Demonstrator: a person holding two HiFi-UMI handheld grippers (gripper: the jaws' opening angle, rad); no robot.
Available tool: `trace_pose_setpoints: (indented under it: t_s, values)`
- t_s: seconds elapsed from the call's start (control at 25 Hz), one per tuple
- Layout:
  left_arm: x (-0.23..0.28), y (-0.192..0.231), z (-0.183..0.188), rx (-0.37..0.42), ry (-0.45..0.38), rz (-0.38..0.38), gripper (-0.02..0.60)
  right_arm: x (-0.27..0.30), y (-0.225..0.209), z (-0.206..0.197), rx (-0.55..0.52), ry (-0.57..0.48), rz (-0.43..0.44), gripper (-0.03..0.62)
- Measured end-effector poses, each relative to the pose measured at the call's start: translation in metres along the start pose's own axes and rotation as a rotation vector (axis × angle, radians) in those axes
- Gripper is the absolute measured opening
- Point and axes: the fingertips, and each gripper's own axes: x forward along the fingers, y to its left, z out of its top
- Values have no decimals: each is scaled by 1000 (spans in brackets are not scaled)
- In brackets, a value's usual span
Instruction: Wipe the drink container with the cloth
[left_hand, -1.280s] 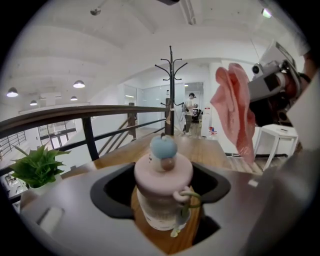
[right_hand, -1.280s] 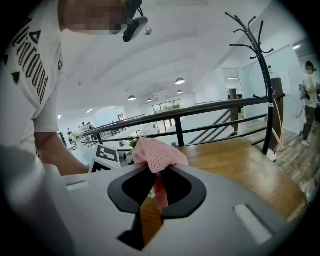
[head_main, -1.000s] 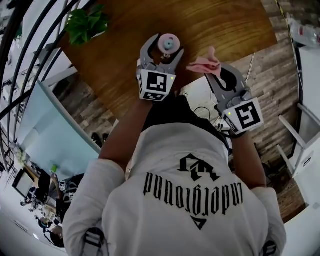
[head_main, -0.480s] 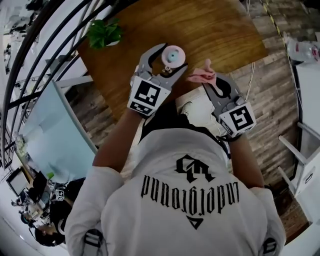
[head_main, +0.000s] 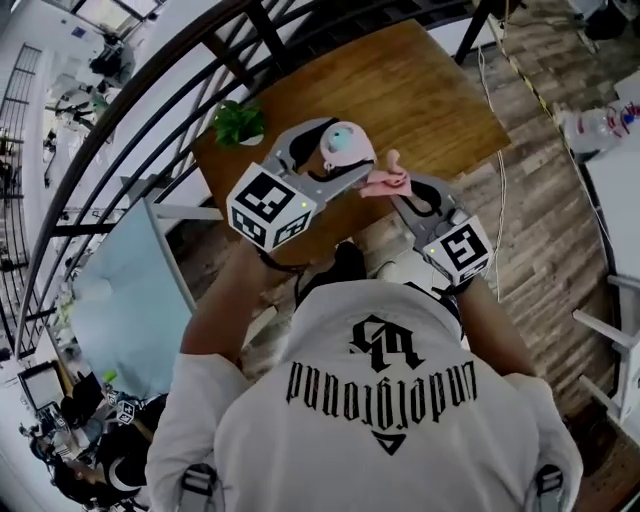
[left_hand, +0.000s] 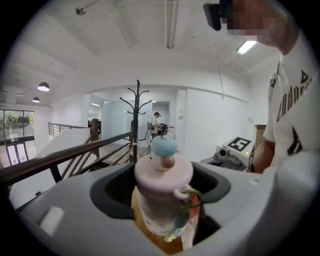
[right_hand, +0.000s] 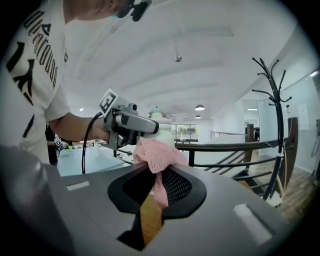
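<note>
The drink container (head_main: 343, 143), clear with a pink lid and a pale blue knob, is held upright above the wooden table (head_main: 420, 90). My left gripper (head_main: 337, 165) is shut on its body, and the left gripper view shows the container (left_hand: 163, 177) filling the jaws. My right gripper (head_main: 393, 192) is shut on a pink knitted cloth (head_main: 382, 181). The cloth sits just right of the container, and a pink edge (left_hand: 194, 212) shows by its lower right side. In the right gripper view the cloth (right_hand: 157, 154) bunches above the jaws, in front of the left gripper (right_hand: 131, 122).
A small potted plant (head_main: 238, 122) stands at the table's far left corner. A black railing (head_main: 150, 110) runs beyond the table. A black coat rack (right_hand: 276, 120) stands to the right. Plastic bottles (head_main: 592, 125) lie on the wood floor at right.
Both grippers have risen and drawn closer together. The cloth has moved left toward the container's side. The head view has swung, so the table now sits further away.
</note>
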Motion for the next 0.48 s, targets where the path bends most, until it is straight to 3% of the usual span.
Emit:
trace_pose_setpoints:
  t_s: [0.16, 0.28, 0.48]
  values:
    - [-7, -20, 37, -51, -29, -40, 379, -13, 6, 56, -61, -87, 28, 44]
    - [-11, -30, 59, -46, -38, -47, 379, -22, 7, 90, -125, -150, 28, 44]
    - [-9, -29, 88, -39, -26, -7, 379, -25, 4, 71, -111, -162, 9, 44]
